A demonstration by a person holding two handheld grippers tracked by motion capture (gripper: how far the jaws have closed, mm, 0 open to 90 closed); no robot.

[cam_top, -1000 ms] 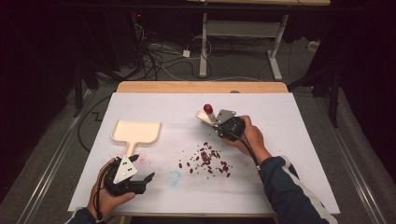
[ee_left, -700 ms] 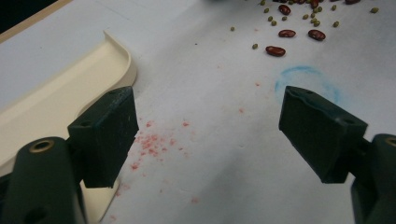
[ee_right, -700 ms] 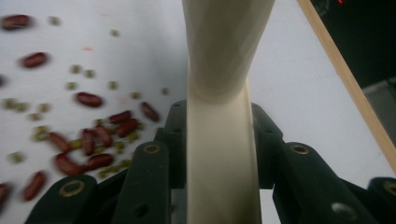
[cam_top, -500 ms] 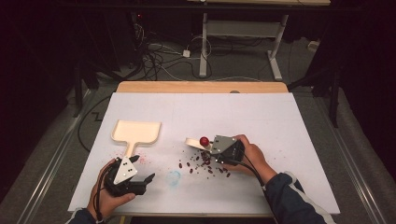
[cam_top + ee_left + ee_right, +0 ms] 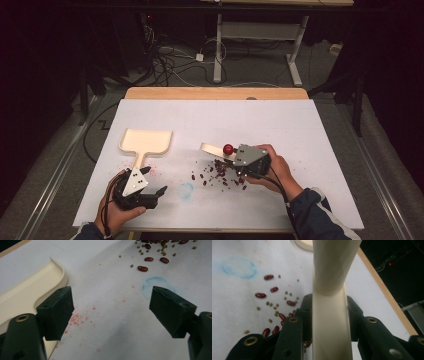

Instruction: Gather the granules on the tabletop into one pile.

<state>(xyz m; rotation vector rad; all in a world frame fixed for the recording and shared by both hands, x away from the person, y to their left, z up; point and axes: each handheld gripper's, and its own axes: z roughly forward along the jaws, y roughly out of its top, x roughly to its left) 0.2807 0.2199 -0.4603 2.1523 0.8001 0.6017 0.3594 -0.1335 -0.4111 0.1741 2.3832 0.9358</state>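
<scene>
Dark red beans and small green ones (image 5: pixel 220 175) lie scattered on the white table cover, right of centre. My right gripper (image 5: pixel 235 157) hovers at the pile's far edge, shut on a cream tool (image 5: pixel 210 148) with a red knob (image 5: pixel 228 149). In the right gripper view the tool's cream handle (image 5: pixel 329 315) is clamped between the jaws, with beans (image 5: pixel 272 290) to its left. A cream dustpan (image 5: pixel 145 142) lies flat at the left. My left gripper (image 5: pixel 154 181) rests near the front edge, open and holding nothing (image 5: pixel 110 305), with the dustpan's rim (image 5: pixel 37 285) beside its left jaw.
A faint blue ring (image 5: pixel 186 190) is drawn on the cover between the two grippers, with pink specks (image 5: pixel 80 317) near the dustpan. The wooden table edge (image 5: pixel 215 93) runs along the back. Cables and a desk frame (image 5: pixel 220 45) stand on the floor beyond.
My right gripper has carried the cream tool from the back right down and leftward to the bean pile. The left gripper and dustpan have stayed put.
</scene>
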